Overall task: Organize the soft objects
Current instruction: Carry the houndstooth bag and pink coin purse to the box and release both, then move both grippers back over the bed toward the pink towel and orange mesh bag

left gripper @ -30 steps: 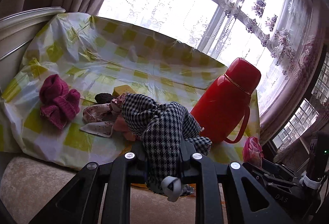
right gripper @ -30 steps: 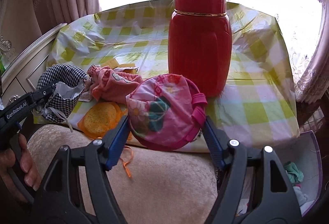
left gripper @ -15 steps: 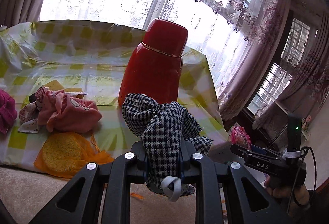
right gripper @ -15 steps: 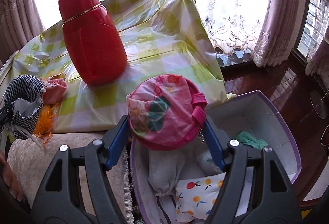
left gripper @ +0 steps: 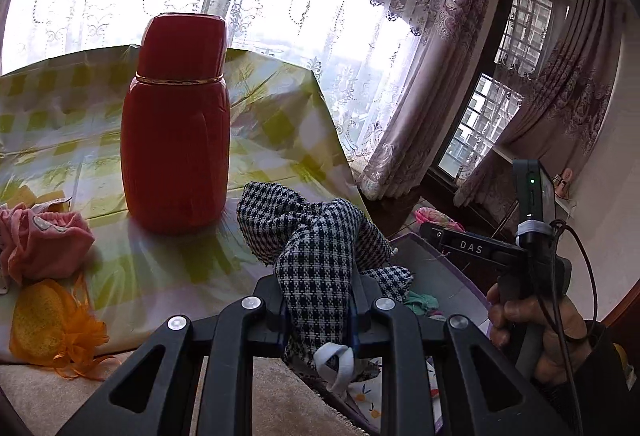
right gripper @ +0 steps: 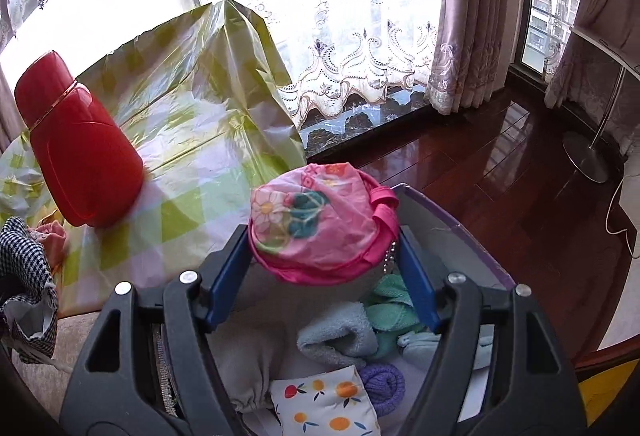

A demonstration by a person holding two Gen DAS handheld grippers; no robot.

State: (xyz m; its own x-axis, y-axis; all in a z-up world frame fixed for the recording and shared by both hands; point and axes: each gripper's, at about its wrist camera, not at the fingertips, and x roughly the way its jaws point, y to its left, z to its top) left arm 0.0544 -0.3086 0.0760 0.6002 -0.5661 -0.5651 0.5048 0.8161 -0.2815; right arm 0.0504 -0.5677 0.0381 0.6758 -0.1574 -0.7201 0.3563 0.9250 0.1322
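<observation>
Checked cloth (left gripper: pixel 320 260) and pink pouch (right gripper: pixel 316 228), one in each gripper, near the box (right gripper: pixel 460 232)
Left gripper (left gripper: pixel 318 310) has its fingers nearly together, pinching the bunched checked cloth at the table's (left gripper: pixel 256 140) corner, beside the red flask (left gripper: pixel 176 124). Right gripper (right gripper: pixel 320 272) has its fingers spread wide, pressing both sides of the flowered pink pouch, held over the box, where towels (right gripper: pixel 340 336) and a fruit-print cloth (right gripper: pixel 324 404) lie
</observation>
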